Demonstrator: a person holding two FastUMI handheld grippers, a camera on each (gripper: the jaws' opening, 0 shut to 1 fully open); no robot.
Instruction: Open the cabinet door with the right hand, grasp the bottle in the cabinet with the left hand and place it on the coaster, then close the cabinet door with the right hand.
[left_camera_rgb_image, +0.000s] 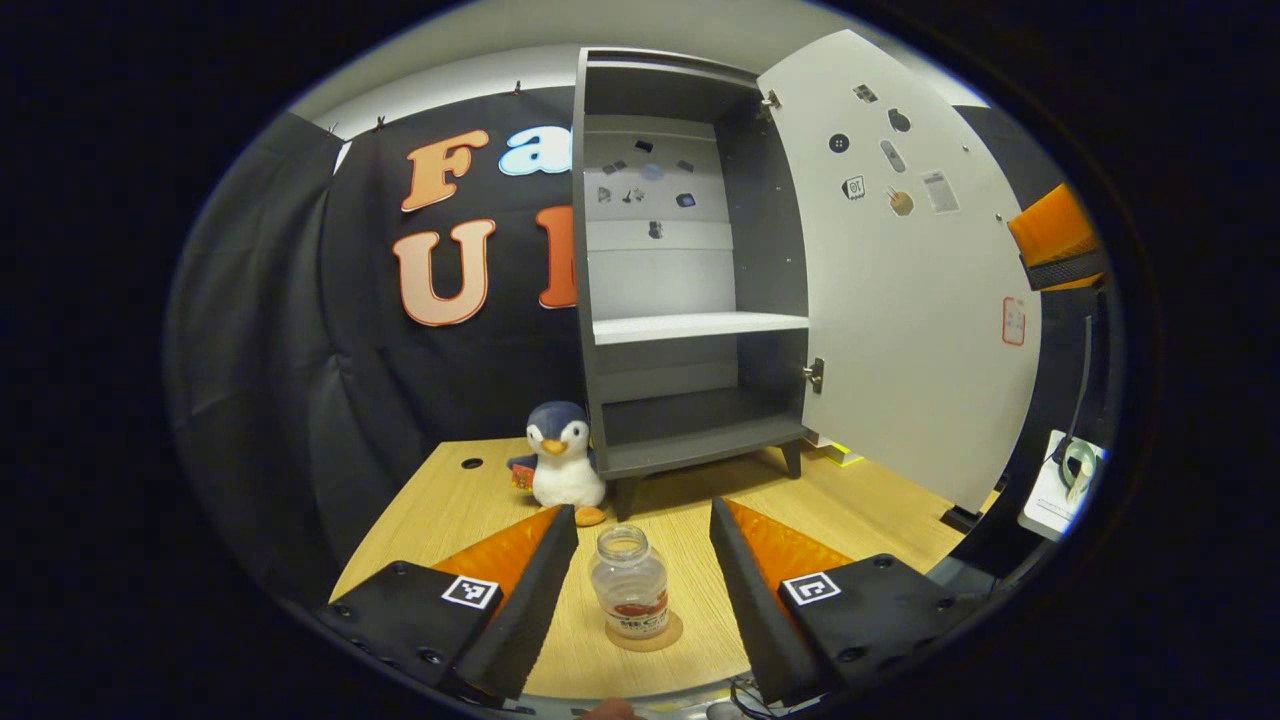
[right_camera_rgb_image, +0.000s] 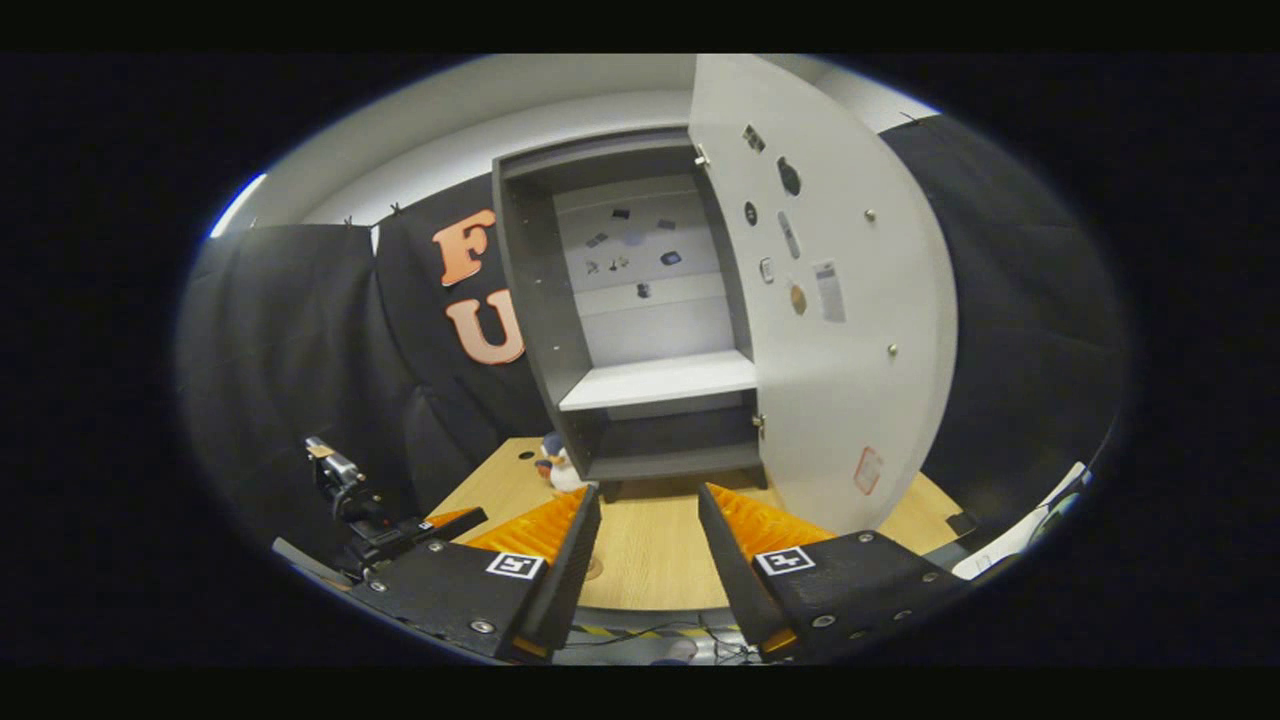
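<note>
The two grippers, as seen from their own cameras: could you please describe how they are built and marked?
Each gripper, left and right, has two wedge-shaped fingers tapering forward, with ribbed inner faces. Each finger sits on a black block fastened with screws and bearing a small square black-and-white marker.

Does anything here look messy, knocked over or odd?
Nothing is spilled or toppled. The bottle stands upright on the coaster, capless. The cabinet door hangs wide open on bare shelves. A toy penguin sits by the cabinet's leg.
</note>
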